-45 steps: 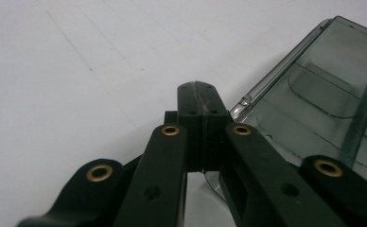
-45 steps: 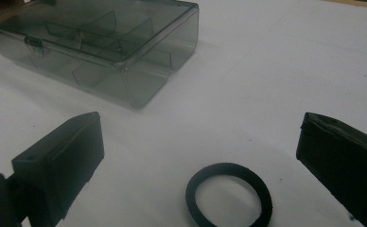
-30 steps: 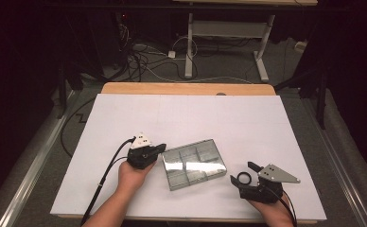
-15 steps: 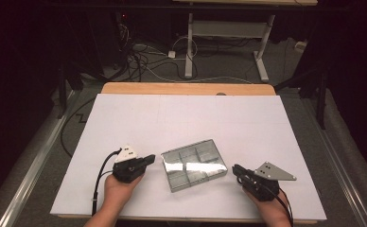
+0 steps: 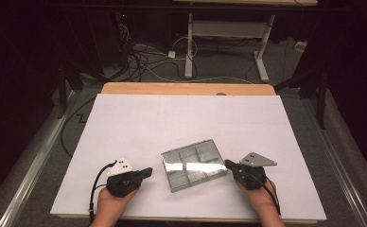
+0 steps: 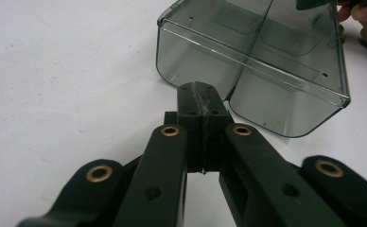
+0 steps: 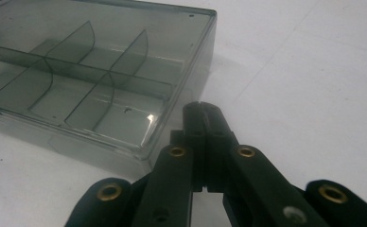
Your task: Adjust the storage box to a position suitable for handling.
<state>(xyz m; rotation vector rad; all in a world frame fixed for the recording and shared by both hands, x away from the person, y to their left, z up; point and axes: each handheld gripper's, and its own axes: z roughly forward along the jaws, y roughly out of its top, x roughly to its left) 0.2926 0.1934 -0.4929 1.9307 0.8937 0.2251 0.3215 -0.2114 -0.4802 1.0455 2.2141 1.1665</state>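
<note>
high view / box: clear smoky compartment box (image 5: pixel 194 164) is lying flat on the white tabletop (image 5: pixel 181 118), near the front edge, rotated a bit off square.
high view / left gripper: left gripper (image 5: pixel 146 172) is sitting front-left of the box, tips pointing at the box's left end, a gap of bare tabletop between them.
high view / right gripper: right gripper (image 5: pixel 228 164) is sitting at the box's right end, tips right at the box corner; contact is too close to call from here.
high view / hands: a hand is wrapping each gripper body from the bottom edge; a cable (image 5: pixel 95 189) is looping off the left one.
high view / surroundings: wooden strip (image 5: pixel 186 88) is showing behind the white sheet; beyond it, floor cables (image 5: pixel 144 56) and a white frame (image 5: pixel 226 33).
left gripper view / fingers: fingers (image 6: pixel 191 101) are pressing together, nothing between them, seam line closed.
left gripper view / box: box is lying just ahead of the tips, short end wall facing the camera, centre divider lining up with the tips; not touching as far as I can tell.
left gripper view / far side: fingertips of the other hand (image 6: pixel 361 14) are peeking in at top right, past the box.
right gripper view / fingers: fingers (image 7: pixel 195 118) are pressing together, holding nothing.
right gripper view / box: box is lying to the left of the tips and ahead, its near corner just beside them; dividers are splitting it into six empty compartments.
</note>
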